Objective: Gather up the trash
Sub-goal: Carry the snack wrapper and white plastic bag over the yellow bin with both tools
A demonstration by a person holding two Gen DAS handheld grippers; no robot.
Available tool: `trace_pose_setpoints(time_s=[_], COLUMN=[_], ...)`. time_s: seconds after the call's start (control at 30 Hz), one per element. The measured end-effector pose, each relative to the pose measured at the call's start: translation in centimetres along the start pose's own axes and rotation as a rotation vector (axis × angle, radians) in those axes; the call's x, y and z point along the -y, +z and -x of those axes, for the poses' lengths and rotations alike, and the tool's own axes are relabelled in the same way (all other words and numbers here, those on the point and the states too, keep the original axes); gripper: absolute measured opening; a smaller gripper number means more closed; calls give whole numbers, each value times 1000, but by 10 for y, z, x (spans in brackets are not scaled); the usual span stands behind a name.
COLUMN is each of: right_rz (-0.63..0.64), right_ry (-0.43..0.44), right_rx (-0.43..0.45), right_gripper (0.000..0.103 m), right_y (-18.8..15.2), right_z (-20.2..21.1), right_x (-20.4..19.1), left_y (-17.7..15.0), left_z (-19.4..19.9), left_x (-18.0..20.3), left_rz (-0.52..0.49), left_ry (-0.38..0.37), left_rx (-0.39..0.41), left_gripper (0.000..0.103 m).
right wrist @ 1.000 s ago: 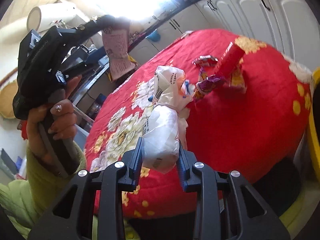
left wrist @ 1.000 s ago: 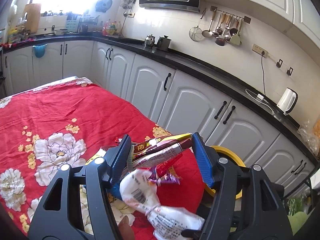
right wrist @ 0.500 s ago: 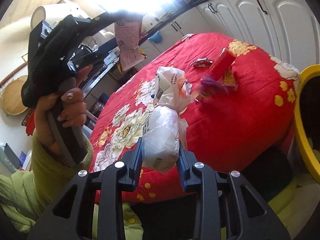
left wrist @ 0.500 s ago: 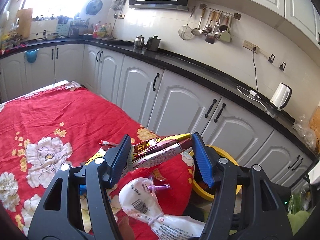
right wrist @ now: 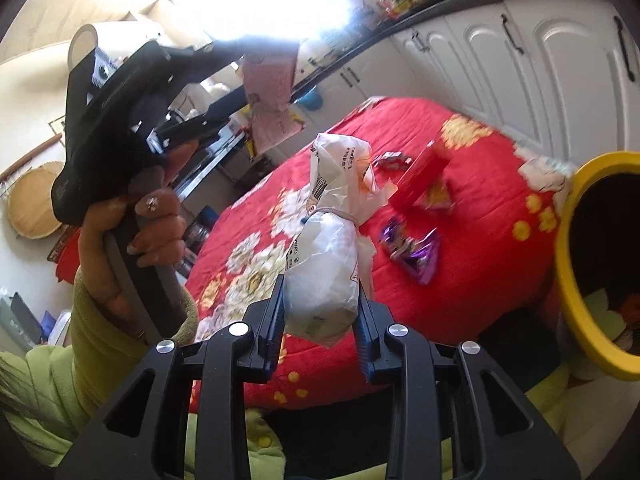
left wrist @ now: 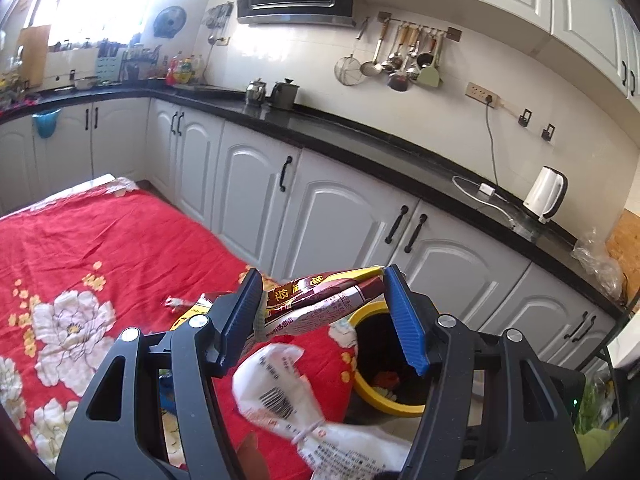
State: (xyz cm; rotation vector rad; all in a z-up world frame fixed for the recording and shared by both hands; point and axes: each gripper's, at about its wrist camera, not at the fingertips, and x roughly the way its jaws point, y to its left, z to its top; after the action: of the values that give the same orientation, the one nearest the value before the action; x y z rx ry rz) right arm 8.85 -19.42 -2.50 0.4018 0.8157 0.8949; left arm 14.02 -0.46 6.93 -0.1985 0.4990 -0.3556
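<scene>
At the bottom centre of the right wrist view, the right gripper pinches a white tied bag by its full lower half, fingers pressed into the bulge. A band cinches the neck above, and the loose top flares toward mid-frame. It looks soft and light, crushable rather than fragile; the bulge gives the pads something to bite, while the thin film above the knot would likely slip or tear.

Low in the left wrist view, the left gripper clamps a flat maroon-and-gold snack wrapper across its width — the fingers stand fairly wide but bear on its ends. It is stiff-ish foil, nearly weightless, apt to buckle and slide.

The yellow bin sits at the right edge of the right wrist view, just beside the red floral cloth; in the left wrist view it lies beyond and under the wrapper. A purple wrapper and a red packet lie on the cloth, right of centre.

Writing: a barcode and small print show on the bag, and gold Chinese characters on the wrapper — too small to read with confidence.
</scene>
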Motion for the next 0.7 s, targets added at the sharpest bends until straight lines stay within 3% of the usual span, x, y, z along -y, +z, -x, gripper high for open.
trace_pose_setpoints(time_s=[0.7], right_rz=[-99], right_ry=[-232], right_rx=[243], right_gripper=[29], right_y=[10], right_z=[96], right_x=[79], left_y=[-8], left_z=[-61], left_x=[71], left_rz=[-63], left_ry=[-121], left_rx=[-72], left_gripper=[54])
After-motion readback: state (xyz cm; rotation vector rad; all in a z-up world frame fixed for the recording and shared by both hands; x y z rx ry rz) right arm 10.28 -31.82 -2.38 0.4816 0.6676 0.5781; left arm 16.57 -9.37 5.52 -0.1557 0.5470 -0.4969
